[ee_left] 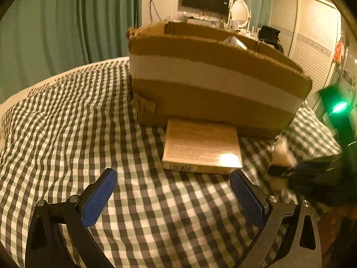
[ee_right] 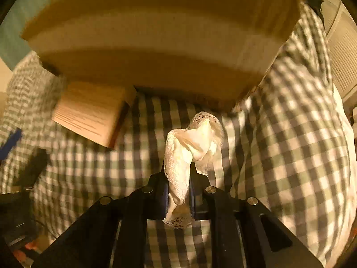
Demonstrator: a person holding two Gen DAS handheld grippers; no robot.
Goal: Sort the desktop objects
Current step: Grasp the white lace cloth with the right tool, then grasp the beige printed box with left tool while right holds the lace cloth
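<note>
Right gripper (ee_right: 178, 192) clamped on lace cloth (ee_right: 191, 143): soft, light, limp, bunched hold judged adequate | left gripper (ee_left: 174, 192) spread, empty | flat box (ee_left: 202, 146) near cardboard box (ee_left: 212, 84): rigid, edges graspable.

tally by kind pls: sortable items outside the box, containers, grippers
Flat boxed items: 1, the flat yellow box lying against the carton.
Cloth items: 1, the white lace cloth, clamped in the right gripper.
Containers: 1, the cardboard carton.
Grippers: 2, counting the left gripper, open and empty.
Total: 5
</note>
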